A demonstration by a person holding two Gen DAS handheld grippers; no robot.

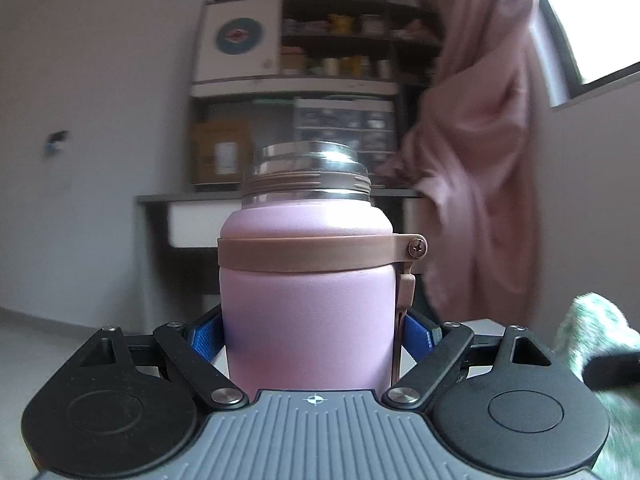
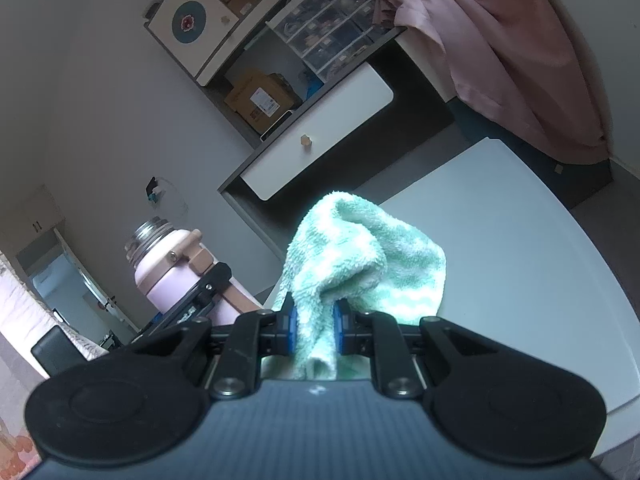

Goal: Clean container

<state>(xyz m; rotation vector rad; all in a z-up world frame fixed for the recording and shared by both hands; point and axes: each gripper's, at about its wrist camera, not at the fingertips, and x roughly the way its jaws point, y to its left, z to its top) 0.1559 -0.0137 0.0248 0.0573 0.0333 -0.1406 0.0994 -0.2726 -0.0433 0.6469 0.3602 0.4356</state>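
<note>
Where the left wrist view begins, at the bottom of the frame, the left tongs (image 1: 310, 340) are clamped on the lower body of a pink bottle (image 1: 306, 300), a blue pad (image 1: 204, 340) pressing each flank. The bottle stands upright at frame centre, its lid off and its steel threaded neck (image 1: 308, 172) exposed; a brown band (image 1: 316, 254) with a screw circles the shoulder. At the lower right edge of that view a blurred patch of green cloth (image 1: 596, 332) shows.

In the right wrist view the right tongs (image 2: 314, 330) are drawn narrow and pinch a green-and-white towel (image 2: 360, 260), which bunches upward from between the blue pads at frame centre. Beyond it lies a white bench (image 2: 520, 260), filling the right half. At the left of the frame the bottle (image 2: 168, 272) appears tilted, held clear of the bench, with the left tongs' black finger (image 2: 208, 284) across its side; bottle and towel are apart.

Farther back, a shelf unit (image 2: 256, 60) with a cardboard box (image 2: 260, 100) stands against the wall, and a pink curtain (image 2: 500, 40) hangs at upper right.
</note>
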